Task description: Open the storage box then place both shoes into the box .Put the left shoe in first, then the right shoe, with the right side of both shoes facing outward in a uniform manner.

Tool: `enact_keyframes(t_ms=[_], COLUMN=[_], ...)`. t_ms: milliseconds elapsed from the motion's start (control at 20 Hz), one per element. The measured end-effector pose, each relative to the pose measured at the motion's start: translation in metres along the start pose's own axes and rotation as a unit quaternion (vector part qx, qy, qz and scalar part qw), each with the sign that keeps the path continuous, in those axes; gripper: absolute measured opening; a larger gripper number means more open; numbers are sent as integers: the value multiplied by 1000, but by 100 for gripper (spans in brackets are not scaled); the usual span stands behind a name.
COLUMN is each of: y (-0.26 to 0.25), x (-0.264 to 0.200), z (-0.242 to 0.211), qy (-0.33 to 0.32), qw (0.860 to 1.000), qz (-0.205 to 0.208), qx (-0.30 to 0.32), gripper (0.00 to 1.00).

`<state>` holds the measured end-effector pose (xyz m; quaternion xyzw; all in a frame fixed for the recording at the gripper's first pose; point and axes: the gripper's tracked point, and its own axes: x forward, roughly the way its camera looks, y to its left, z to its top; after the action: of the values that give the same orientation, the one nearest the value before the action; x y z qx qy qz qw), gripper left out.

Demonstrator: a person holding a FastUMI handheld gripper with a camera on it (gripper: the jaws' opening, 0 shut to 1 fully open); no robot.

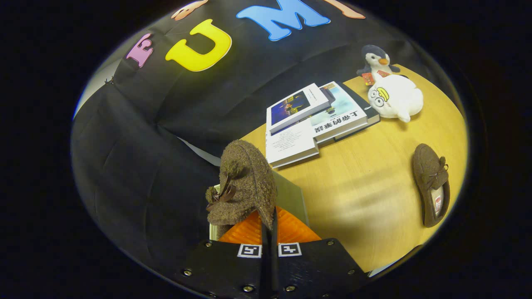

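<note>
Shoe (243, 182) pinched in gripper (269, 224) (fingers together)

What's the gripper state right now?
Gripper: shut on the brown shoe, pinching its edge, held above the storage box.

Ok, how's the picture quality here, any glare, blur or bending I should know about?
Gripper view: fisheye bends the table edge into a curve; soft glare patches on the wood beside the shoe on the table; the held shoe, pinched by the gripper, is sharp; books readable.
</note>
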<state>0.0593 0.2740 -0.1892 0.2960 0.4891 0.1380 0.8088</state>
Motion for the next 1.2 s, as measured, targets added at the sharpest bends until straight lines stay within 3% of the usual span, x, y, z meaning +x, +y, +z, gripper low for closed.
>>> enact_keyframes(t_ms=[450, 1200], y=[44, 39], x=[60, 124], z=[-62, -119], qy=[41, 62], qw=[999, 995], qz=[2, -77], qx=[-12, 5], gripper=[1, 3])
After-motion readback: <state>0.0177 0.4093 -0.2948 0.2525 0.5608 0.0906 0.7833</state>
